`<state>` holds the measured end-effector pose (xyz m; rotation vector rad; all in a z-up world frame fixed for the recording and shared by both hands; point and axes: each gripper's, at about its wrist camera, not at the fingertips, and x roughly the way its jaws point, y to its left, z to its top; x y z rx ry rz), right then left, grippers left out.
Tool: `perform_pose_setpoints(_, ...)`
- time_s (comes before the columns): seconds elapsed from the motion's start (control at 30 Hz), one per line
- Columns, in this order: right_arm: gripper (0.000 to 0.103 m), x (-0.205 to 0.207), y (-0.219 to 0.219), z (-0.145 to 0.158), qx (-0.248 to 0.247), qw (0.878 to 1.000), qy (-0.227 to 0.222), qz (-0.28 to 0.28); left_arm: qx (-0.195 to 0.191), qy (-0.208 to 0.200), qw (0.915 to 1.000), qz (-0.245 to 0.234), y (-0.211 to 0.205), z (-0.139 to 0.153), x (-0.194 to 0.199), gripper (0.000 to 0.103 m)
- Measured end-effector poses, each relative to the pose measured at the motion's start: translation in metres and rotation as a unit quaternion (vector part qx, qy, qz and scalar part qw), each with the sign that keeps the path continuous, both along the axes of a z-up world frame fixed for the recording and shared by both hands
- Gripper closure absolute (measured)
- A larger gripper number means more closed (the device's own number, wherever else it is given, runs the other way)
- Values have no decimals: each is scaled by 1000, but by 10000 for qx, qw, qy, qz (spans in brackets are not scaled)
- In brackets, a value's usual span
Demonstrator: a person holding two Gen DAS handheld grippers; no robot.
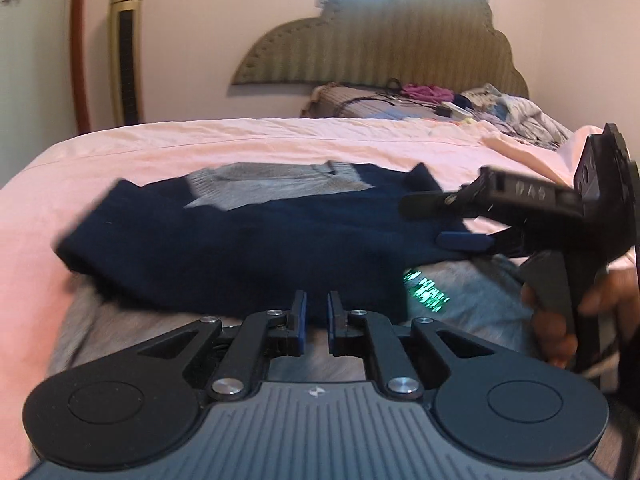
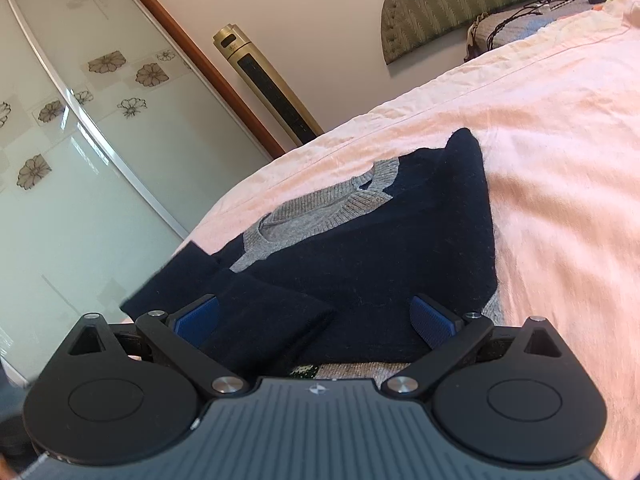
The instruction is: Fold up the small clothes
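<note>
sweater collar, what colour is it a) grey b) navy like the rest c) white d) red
a, the ribbed collar is grey, set against the navy body of the sweater lying on the pink bed sheet.

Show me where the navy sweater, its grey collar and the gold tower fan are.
navy sweater (image 2: 400,248): right wrist view, on the dark folded body.
grey collar (image 2: 320,204): right wrist view, on the ribbed neckline.
gold tower fan (image 1: 127,52): left wrist view, on its dark front grille.
</note>
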<state>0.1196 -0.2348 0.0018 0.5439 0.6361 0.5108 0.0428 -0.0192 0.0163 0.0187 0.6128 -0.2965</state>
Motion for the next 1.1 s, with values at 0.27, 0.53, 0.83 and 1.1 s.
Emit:
perform_pose_setpoints(0.27, 9, 17, 9, 23, 751, 9928, 899, 251, -1047, 283, 9916, 708, 61, -21, -2, 68)
perform_pose_setpoints(0.53, 35, 44, 58, 21, -142, 9897, 1375, 370, -1017, 138, 9914, 815, 62, -19, -8, 34)
perform_pose_setpoints(0.83, 88, 51, 54, 72, -954, 9923, 673, 423, -1099, 82, 9907, 793, 66, -18, -13, 34)
perform_pose_setpoints(1.1, 88, 77, -29, 58, -960, 9879, 1150, -397, -1091, 73, 9913, 731, 66, -17, -15, 33)
